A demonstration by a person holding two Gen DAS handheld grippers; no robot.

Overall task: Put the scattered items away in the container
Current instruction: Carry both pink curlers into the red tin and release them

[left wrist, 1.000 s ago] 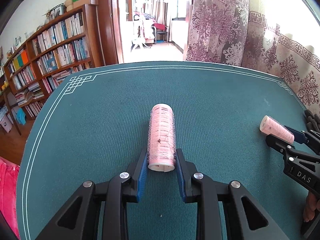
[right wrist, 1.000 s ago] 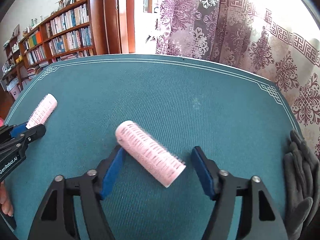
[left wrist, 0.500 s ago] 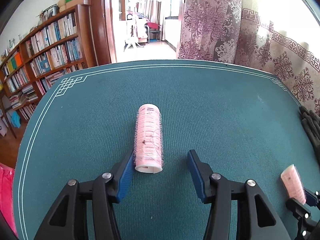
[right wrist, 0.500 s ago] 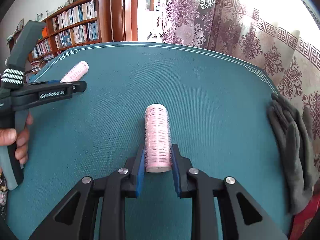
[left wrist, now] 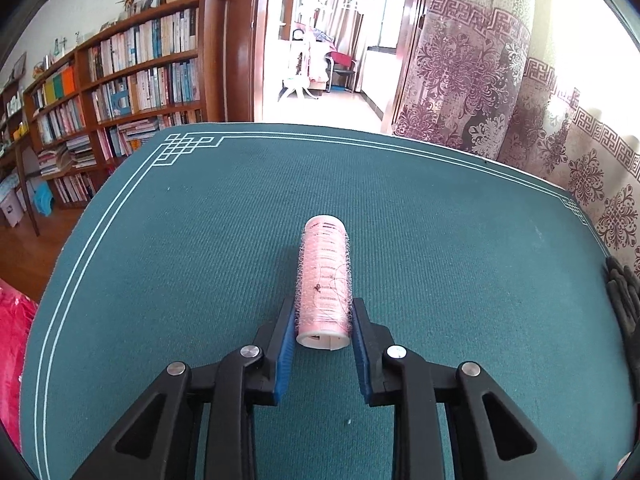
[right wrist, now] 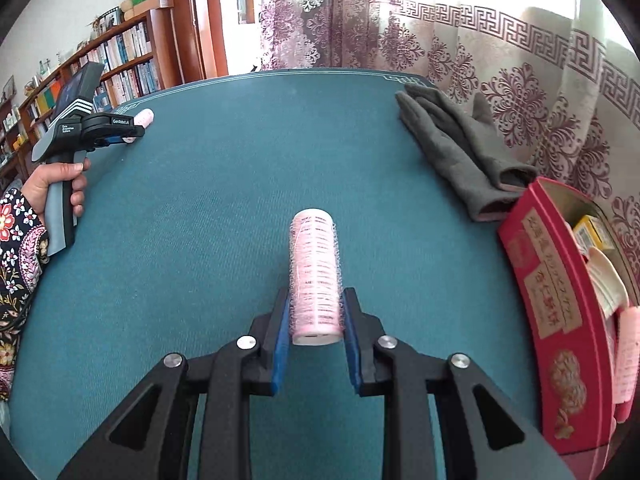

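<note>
Each tool is clamped on a roller. The left gripper (left wrist: 323,320) pinches one pink cylindrical mesh hair roller (left wrist: 323,286) by its near end; the right gripper (right wrist: 316,314) grips a second pink hair roller (right wrist: 316,276) the same way. Both rollers point forward along the fingers, above the green felt tabletop (right wrist: 224,208).

The red printed cardboard box (right wrist: 560,320) stands at the table's right edge, near the right gripper. Procedure, as judged: carry the right roller over the rim, lower it inside, then release; a drop from height may bounce it out.

Count: two rollers held, at least one pink roller (right wrist: 626,356) already boxed; one folded grey glove (right wrist: 452,140) lies beside the box.
</note>
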